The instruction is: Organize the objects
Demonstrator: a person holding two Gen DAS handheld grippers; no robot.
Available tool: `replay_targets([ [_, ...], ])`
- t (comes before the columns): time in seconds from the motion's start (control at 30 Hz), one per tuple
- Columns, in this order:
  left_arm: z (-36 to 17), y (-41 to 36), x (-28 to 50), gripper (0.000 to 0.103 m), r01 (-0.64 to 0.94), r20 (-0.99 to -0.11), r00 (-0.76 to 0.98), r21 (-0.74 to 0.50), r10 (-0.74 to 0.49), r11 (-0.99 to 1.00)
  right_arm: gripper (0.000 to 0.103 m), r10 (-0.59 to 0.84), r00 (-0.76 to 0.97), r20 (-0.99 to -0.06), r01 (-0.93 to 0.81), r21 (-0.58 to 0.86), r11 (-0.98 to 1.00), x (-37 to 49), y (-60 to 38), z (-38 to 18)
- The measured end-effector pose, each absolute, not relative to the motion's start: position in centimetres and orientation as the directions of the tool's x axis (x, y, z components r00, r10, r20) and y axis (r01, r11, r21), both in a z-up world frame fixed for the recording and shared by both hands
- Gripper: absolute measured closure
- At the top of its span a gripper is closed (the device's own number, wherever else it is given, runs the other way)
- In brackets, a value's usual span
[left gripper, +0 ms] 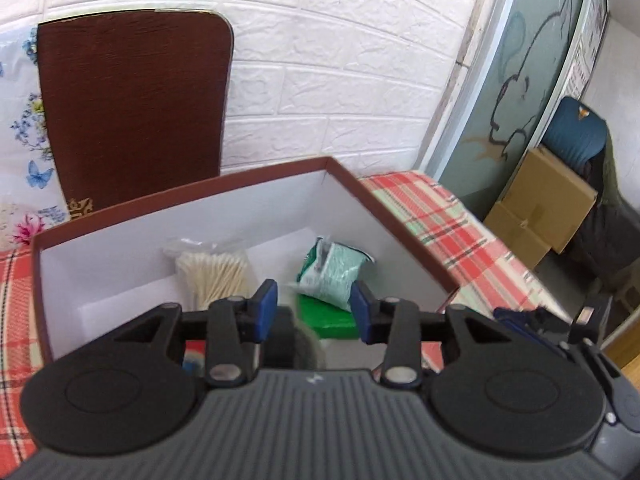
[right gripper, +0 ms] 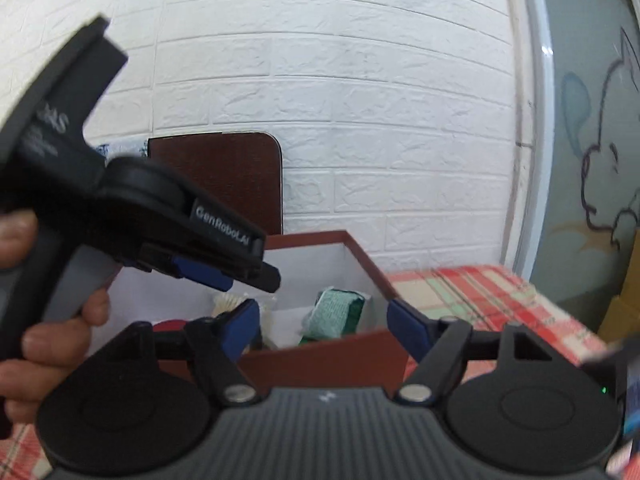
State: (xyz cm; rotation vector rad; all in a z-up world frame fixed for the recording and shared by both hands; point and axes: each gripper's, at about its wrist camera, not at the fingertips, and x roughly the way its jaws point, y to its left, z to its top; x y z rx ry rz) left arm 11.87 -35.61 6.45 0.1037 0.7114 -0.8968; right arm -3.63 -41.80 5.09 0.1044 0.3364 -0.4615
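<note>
The left gripper (left gripper: 314,306) is hanging over the near edge of the box (left gripper: 380,196) with its blue fingers (left gripper: 266,300) standing apart, and nothing is sitting between them. The right gripper (right gripper: 326,326) is also hanging by the box, its blue fingers (right gripper: 406,326) spread wide apart and holding nothing. In the right wrist view, the left gripper is showing from the side, and white letters on its black body are reading "GenRobot.AI", as far as the blur lets me tell. More white writing higher up on it is too blurry to read. A person's hand (right gripper: 44,316) is holding its grey handle. The box is sitting on a table with a red, green and white checked cloth (left gripper: 452,220). It is dark red-brown outside and white inside, and it is open at the top. Inside it, a clear bag of cotton swabs (left gripper: 212,270) is lying on the left. A light green packet (left gripper: 334,270) is lying to the right of it, resting on a flat bright green thing (left gripper: 328,316). The print on the green packet is too small to read. Behind the box, a dark brown lid (left gripper: 136,108) with a small gold pattern at its bottom corner is leaning upright against the white brick wall (left gripper: 340,80).
</note>
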Motion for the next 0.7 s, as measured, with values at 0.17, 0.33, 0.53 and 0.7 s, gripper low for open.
replay_targets([
  [0.17, 6.6, -32.1, 9.8, 0.057, 0.743, -0.606, 0.431, -0.181, -0.668, 0.644, 0.03, -0.334, 0.852, -0.402, 0.412, 0.123, 0.903, -6.9, -40.9, 3.6],
  [0.33, 7.0, -27.8, 6.9, 0.052, 0.723, -0.603, 0.507, -0.092, -0.616, 0.685, 0.029, -0.271, 0.814, -0.514, 0.402, 0.161, 0.901, -8.1, -37.2, 2.2],
  [0.53, 6.5, -22.3, 4.7, 0.045, 0.668, -0.617, 0.571, -0.033, -0.541, 0.743, 0.011, -0.2, 0.77, -0.606, 0.421, 0.247, 0.873, -9.4, -35.2, 2.3],
  [0.7, 6.0, -18.4, 3.1, 0.013, 0.605, -0.631, 0.607, -0.029, -0.484, 0.796, 0.0, -0.24, 0.764, -0.599, 0.447, 0.223, 0.866, -10.7, -33.6, 4.5],
])
